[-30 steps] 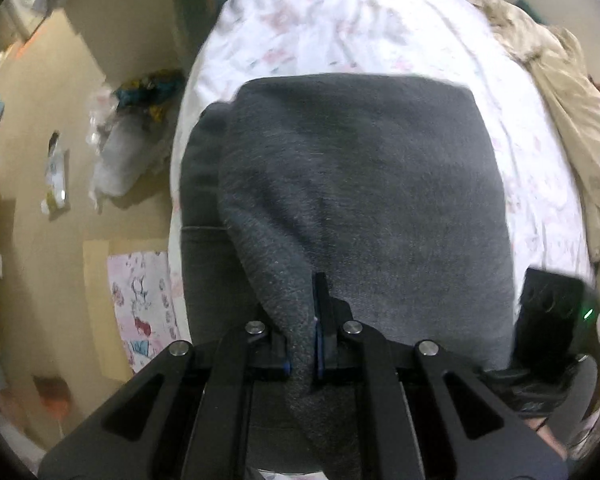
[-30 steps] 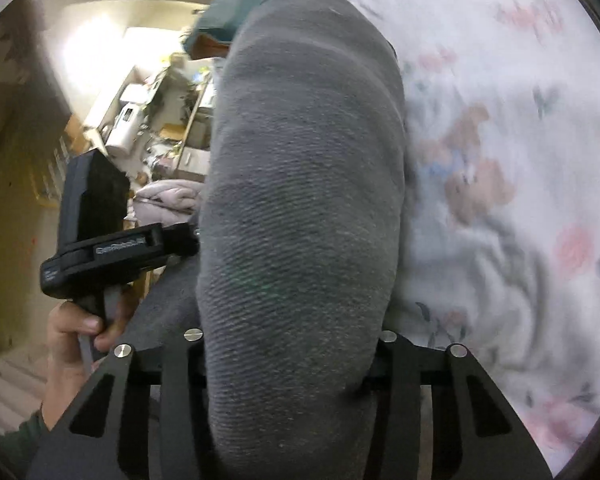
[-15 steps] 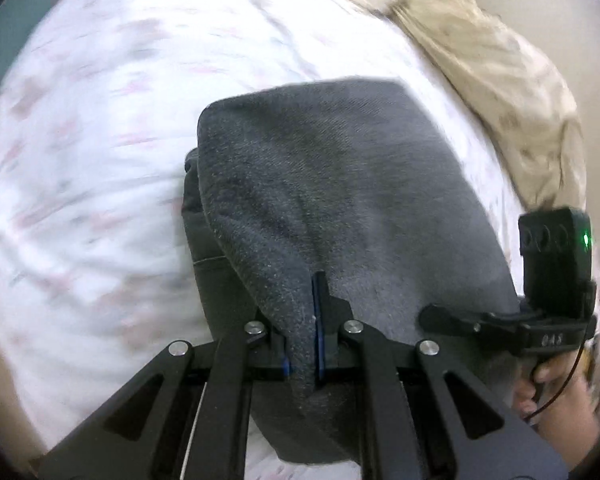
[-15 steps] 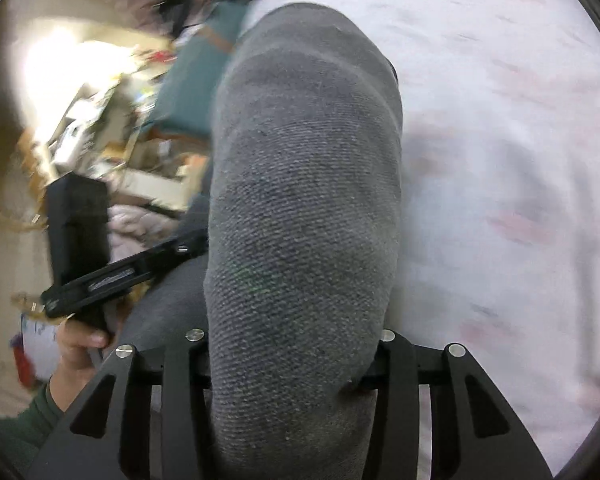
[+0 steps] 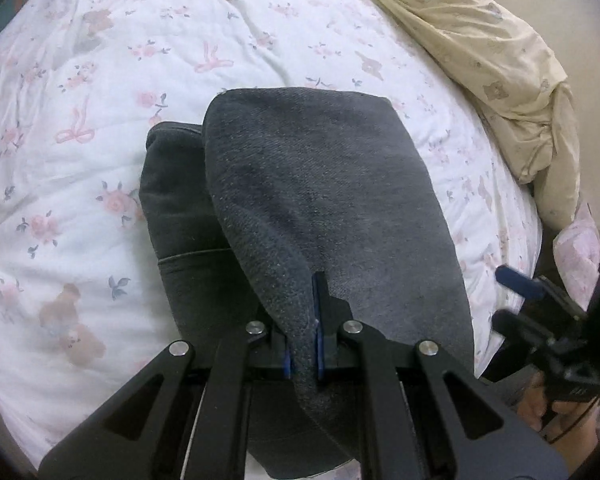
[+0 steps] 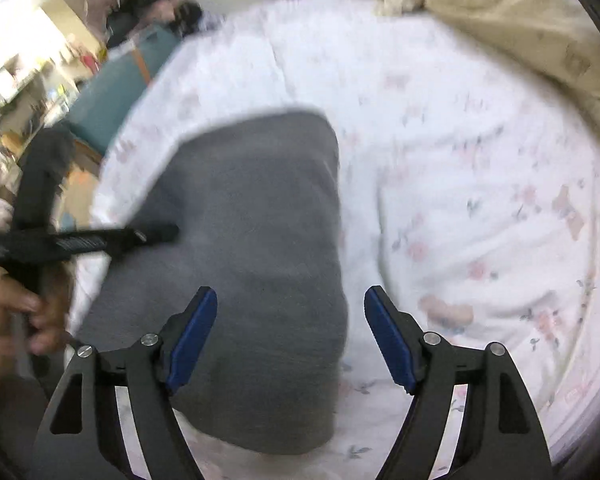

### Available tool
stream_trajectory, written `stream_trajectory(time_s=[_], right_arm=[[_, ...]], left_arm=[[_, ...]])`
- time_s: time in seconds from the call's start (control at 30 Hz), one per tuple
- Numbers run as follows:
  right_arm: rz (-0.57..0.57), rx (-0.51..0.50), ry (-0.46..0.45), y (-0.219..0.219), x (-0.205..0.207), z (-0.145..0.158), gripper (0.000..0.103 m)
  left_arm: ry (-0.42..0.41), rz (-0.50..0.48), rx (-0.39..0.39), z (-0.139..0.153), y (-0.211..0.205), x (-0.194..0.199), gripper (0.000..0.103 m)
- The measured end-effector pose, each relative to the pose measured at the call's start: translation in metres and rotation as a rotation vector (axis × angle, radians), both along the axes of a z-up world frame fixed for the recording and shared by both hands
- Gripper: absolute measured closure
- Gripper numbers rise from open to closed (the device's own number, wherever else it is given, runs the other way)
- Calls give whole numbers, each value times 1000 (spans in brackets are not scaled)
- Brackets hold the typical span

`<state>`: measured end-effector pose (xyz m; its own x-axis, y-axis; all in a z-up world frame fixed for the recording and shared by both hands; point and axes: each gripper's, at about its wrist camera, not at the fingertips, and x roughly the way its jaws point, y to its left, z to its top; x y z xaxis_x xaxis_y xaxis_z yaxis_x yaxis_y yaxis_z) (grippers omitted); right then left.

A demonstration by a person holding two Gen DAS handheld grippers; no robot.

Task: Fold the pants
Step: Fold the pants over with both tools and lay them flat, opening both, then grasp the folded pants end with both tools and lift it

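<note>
Left gripper (image 5: pixel 304 344) clamped on the near edge of the grey pants (image 5: pixel 324 208), pinning the fold on the floral quilt (image 5: pixel 100 80). Right gripper (image 6: pixel 290 336) at 3 o'clock, jaws apart, empty; likely just released.

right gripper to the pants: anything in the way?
Nothing visible. The right gripper is open, and the folded grey pants lie on the floral bedsheet directly below and ahead of it. The left gripper pinches the pants' other side.
</note>
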<state>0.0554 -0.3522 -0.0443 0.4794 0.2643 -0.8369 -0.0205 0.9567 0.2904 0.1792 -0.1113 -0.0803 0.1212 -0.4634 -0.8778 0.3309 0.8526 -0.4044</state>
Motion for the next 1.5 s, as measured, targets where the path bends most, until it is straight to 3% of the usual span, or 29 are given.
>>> stream_trajectory(time_s=[0.07,0.13,0.23,0.4,0.53,0.67,0.73,0.8,0.83,0.87,0.93,0.97,1.0,1.03,1.07,1.17,1.23,1.3,1.4,1.5], right_arm=[[-39,-19,-3,1,1,-2,33],[-57,13,-9,-11,5,-8,55],[-36,33,-25,-1,21,0,69],[87,-4,13,44,29,-11,80],[190,-70,130,69,30,-42,80],[207,-193,166,77,37,-64,80],[179,-122,151,70,39,-59,79],[169,-91,153,67,38,-58,78],[182,-111,151,70,37,-58,78],[193,-119,147,73,36,-57,77],[220,-51,153,79,33,-51,77],[232,-11,165,81,31,-48,78],[253,18,179,86,27,-46,78],[271,23,193,91,22,-47,77],[276,41,227,93,18,-52,77],[247,123,323,91,14,-74,79],[244,141,323,89,16,-70,80],[222,151,275,79,20,-53,79],[139,91,124,57,41,-23,77],[72,103,66,40,78,-13,77]], left_arm=[[-13,9,-21,4,5,-2,97],[-13,28,-49,12,12,1,97],[-26,10,-13,17,15,3,97],[-15,-6,24,4,22,1,97],[-14,-37,74,-17,23,-3,96],[-9,-14,60,-36,23,-8,84],[-17,14,132,-22,21,-9,79],[-160,55,226,9,20,-18,76],[-254,40,203,30,18,-28,74],[-281,12,157,41,16,-35,67],[-188,-53,12,43,11,-47,65],[-62,-91,-44,27,5,-54,65],[5,-107,-28,12,2,-62,67],[37,-103,61,-8,1,-73,72],[45,-93,114,-23,3,-80,85],[40,-57,151,-42,8,-93,85],[18,-53,156,-40,8,-98,85],[21,-46,147,-39,10,-101,85],[12,-36,138,-39,15,-105,85],[-15,-44,149,-39,17,-109,85]])
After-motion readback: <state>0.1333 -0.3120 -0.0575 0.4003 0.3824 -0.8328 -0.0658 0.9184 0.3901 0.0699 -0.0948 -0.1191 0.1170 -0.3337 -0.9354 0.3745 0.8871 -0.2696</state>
